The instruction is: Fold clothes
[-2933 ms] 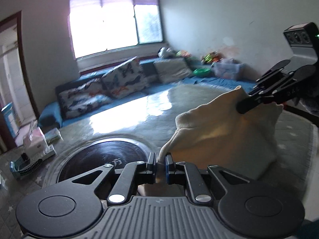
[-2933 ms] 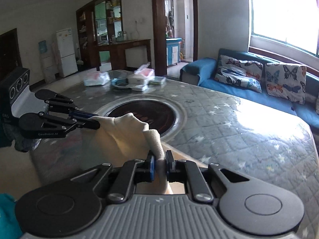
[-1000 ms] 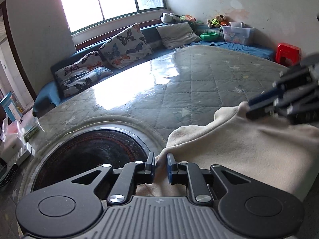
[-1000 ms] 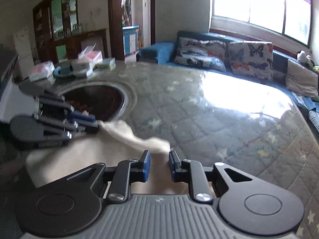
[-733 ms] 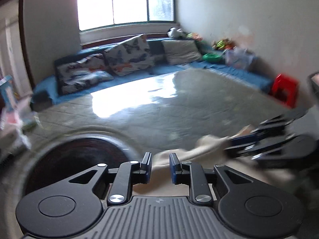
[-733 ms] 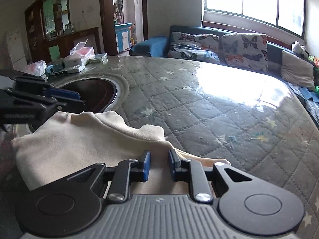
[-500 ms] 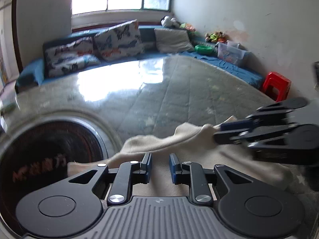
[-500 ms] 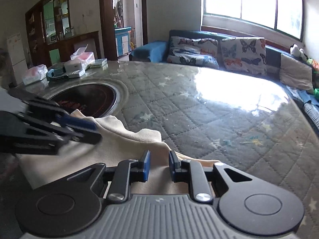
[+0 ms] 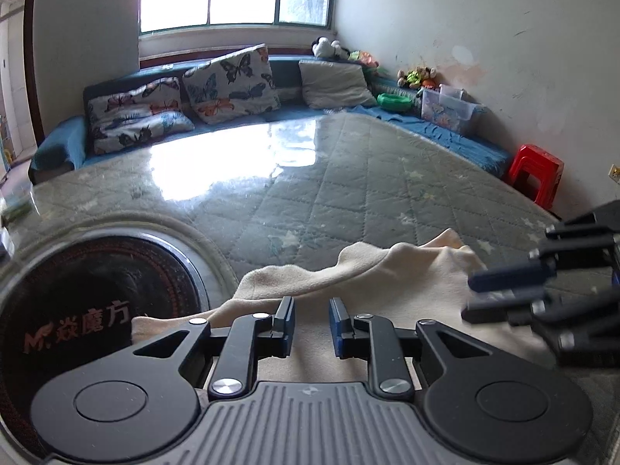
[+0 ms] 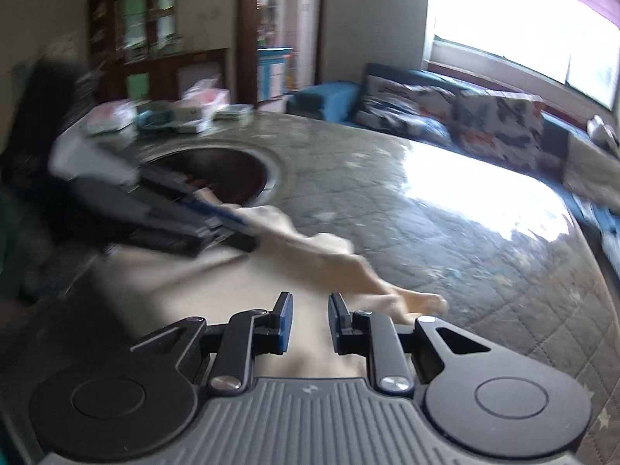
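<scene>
Cloth (image 9: 379,290), cream, lies bunched on the quilted table (image 9: 348,193) beside a dark round inset (image 9: 97,290). Left gripper (image 9: 311,319) and right gripper (image 10: 310,319) stand narrowly parted, gripping nothing. Smoothing and further folds likely remain.

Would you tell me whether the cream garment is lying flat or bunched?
Bunched: the garment lies on the table with its far edge rumpled into ridges, not smoothed flat.

Cream garment (image 9: 387,290) rumpled on quilted table (image 9: 348,193)
</scene>
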